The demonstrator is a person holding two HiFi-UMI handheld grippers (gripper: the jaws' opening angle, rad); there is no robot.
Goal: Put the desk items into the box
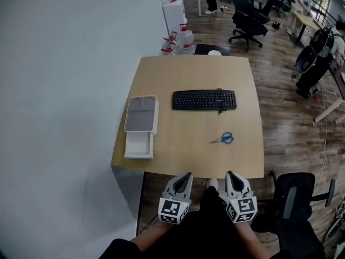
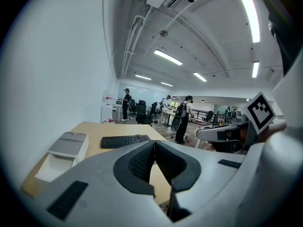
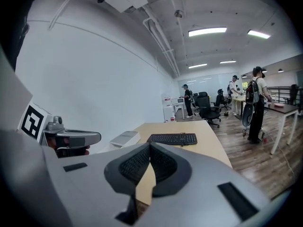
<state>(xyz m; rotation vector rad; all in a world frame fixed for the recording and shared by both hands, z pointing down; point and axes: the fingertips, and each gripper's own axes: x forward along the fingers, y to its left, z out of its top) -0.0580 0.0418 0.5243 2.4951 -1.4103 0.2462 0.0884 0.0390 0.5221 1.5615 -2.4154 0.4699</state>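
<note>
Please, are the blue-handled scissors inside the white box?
No, the blue-handled scissors lie on the wooden desk, apart from the white box.

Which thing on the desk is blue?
The scissors: their handles are blue. The keyboard is black, and the box is white and grey.

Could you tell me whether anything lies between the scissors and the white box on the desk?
Nothing visible does. Only bare desk lies between the scissors and the box at the desk's left edge; the keyboard sits farther back, clear of that line.
</note>
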